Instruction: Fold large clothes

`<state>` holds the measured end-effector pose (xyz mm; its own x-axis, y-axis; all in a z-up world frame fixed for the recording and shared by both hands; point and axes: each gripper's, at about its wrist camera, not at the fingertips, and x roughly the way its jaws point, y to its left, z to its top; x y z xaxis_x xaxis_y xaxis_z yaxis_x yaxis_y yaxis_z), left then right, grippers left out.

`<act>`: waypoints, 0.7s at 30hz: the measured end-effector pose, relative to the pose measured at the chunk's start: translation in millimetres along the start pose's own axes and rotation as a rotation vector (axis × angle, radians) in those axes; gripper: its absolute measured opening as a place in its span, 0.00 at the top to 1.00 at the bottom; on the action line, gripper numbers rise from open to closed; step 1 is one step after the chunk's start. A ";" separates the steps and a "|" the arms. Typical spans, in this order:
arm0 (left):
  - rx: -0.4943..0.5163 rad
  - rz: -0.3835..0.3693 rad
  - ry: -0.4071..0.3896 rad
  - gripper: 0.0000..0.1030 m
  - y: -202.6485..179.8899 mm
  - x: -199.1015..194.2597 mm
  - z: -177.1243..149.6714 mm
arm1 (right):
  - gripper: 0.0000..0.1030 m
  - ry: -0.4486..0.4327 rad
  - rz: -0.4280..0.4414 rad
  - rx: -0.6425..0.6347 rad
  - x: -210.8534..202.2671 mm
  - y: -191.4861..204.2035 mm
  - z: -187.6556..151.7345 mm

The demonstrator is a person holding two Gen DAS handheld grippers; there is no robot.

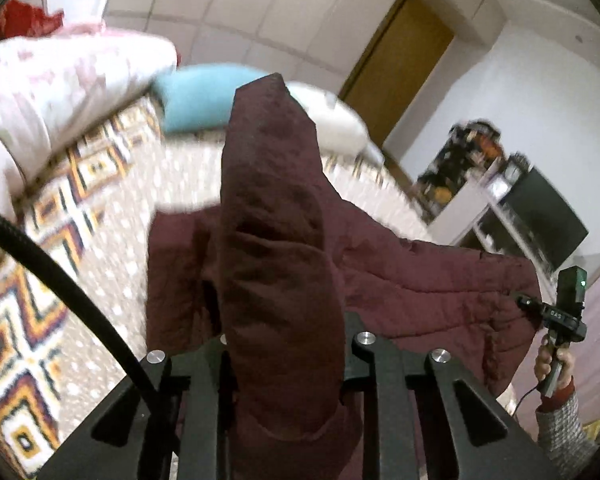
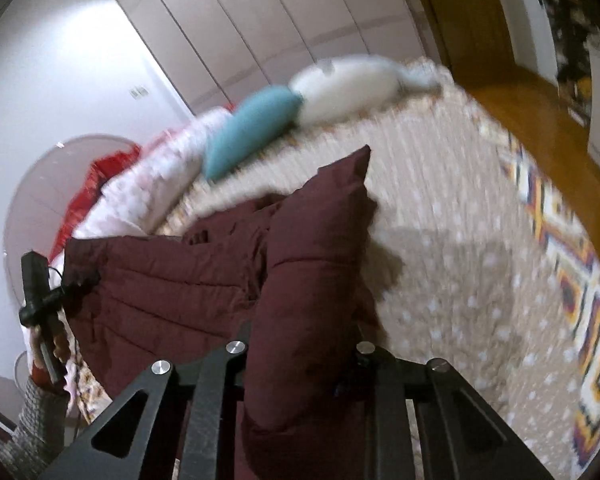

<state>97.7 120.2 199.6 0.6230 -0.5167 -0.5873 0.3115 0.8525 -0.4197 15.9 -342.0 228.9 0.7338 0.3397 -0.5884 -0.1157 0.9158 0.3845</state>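
Holding the maroon quilted jacket (image 1: 276, 240) up off the bed (image 1: 100, 208), I have a puffy part of it pinched in my left hand-held gripper (image 1: 284, 360), the jaws closed tight on a thick roll of padded fabric that rises in front of the lens. My right hand-held gripper (image 2: 304, 344) is clamped the same way on another part of the jacket, which stands up in a blunt point. Between the two grips the rest of the garment sags in a loose span, its lower part apparently trailing toward the patterned bedspread (image 2: 480, 280); exactly where it touches I cannot tell through the blur. In each view I can see my other hand (image 1: 552, 364) around its handle out at the frame's edge, so the two grips are well apart along the jacket. As for progress, I judge the fold barely begun: I have my hold and the jacket is raised, but no crease, no halved panel, no tucked sleeve shows anywhere. Left to do, as I read it, are spreading the jacket flat on the open stretch of bedspread, bringing the sleeves in, and doubling the body over. The blue pillow (image 1: 196, 100) and white pillow (image 2: 348, 88) at the head of the bed lie clear of that space.
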 end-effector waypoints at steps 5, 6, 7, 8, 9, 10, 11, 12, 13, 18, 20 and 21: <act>-0.042 0.023 -0.112 0.79 3.6 -35.1 63.4 | 0.79 -0.117 0.014 -0.040 -15.1 32.8 71.5; -0.055 0.036 -0.119 0.79 6.8 -34.4 75.7 | 0.79 -0.132 0.013 -0.036 -9.8 35.2 88.9; -0.068 0.048 -0.124 0.79 11.5 -30.2 89.3 | 0.79 -0.141 0.009 -0.030 -1.0 35.7 105.1; -0.071 0.057 -0.121 0.79 15.2 -25.9 97.2 | 0.79 -0.143 0.006 -0.021 9.5 35.4 117.3; -0.074 0.076 -0.111 0.78 19.9 -14.2 108.5 | 0.79 -0.140 0.001 -0.011 20.8 33.4 125.9; -0.074 0.095 -0.101 0.78 23.4 -4.1 114.6 | 0.79 -0.129 -0.010 0.002 40.1 28.9 136.5; -0.072 0.121 -0.088 0.78 27.9 9.0 119.7 | 0.79 -0.117 -0.020 0.014 54.1 24.9 140.7; -0.065 0.148 -0.073 0.78 31.0 23.8 124.1 | 0.79 -0.102 -0.032 0.027 72.5 19.2 144.4; -0.049 0.179 -0.056 0.77 33.6 40.2 126.6 | 0.79 -0.090 -0.043 0.037 88.9 13.5 145.8; -0.055 0.292 0.063 0.76 69.8 139.8 112.6 | 0.79 0.021 -0.122 0.144 197.6 -37.4 126.9; -0.061 0.338 0.111 0.72 87.8 173.1 97.4 | 0.79 0.060 -0.155 0.191 229.9 -61.2 112.3; -0.061 0.365 0.125 0.65 96.9 187.2 89.0 | 0.76 0.074 -0.163 0.216 241.1 -72.7 105.9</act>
<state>308.4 113.1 110.7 0.5914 -0.1888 -0.7840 0.0394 0.9778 -0.2058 272.1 -349.3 134.4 0.6793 0.2131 -0.7022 0.1511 0.8958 0.4180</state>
